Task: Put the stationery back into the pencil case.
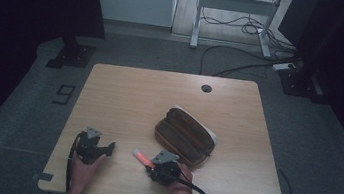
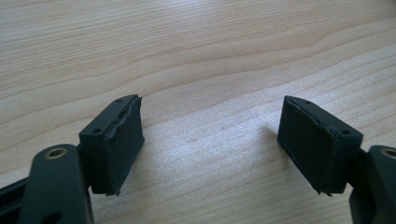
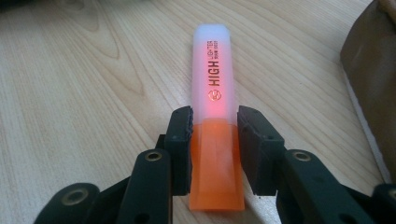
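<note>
An orange highlighter (image 3: 214, 70) with a pale translucent cap lies flat on the wooden table (image 1: 134, 97), just left of an open brown pencil case (image 1: 185, 135). My right gripper (image 3: 215, 135) has both pads against the sides of the highlighter's orange body, shut on it. From above, the highlighter (image 1: 142, 157) sticks out to the left of the right gripper (image 1: 151, 165) near the table's front edge. My left gripper (image 1: 110, 148) rests at the front left. Its jaws stand wide apart over bare wood in the left gripper view (image 2: 210, 140), with nothing between them.
The pencil case's side (image 3: 369, 70) stands close on the right of the highlighter. A cable hole (image 1: 206, 88) sits at the table's back edge. Beyond the table are a desk frame (image 1: 235, 4) and cables on the floor.
</note>
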The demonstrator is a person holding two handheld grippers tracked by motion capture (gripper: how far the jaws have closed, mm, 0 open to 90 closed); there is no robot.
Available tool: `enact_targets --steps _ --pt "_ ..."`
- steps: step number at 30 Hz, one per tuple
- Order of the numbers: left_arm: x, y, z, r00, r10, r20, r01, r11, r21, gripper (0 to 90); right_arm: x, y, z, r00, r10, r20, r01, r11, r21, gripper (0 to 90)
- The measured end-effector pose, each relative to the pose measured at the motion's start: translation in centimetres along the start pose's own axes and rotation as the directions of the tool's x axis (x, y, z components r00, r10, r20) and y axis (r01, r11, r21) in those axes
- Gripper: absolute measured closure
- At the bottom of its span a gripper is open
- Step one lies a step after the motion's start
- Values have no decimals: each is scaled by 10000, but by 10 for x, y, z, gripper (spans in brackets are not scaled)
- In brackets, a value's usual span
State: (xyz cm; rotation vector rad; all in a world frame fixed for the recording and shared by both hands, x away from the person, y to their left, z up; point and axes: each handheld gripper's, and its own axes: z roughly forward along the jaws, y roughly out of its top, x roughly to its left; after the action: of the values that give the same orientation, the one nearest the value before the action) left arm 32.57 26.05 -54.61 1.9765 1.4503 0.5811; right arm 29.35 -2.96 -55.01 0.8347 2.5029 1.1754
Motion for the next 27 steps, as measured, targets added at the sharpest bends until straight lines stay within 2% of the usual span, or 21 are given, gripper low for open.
enact_targets --steps 9,16,27 --pt "0 0 0 10000 -2 -2 2 10000 -4 221 -5 1 -2 9994 275 -229 -277 9996 -89 658" --pt "0 0 0 10000 -1 -2 1 10000 -1 221 -12 7 -16 9967 585 -560 -620 9961 -626 658" --pt "0 0 0 10000 0 -4 0 10000 2 221 -16 12 -26 9955 653 -682 -718 9925 -985 658"
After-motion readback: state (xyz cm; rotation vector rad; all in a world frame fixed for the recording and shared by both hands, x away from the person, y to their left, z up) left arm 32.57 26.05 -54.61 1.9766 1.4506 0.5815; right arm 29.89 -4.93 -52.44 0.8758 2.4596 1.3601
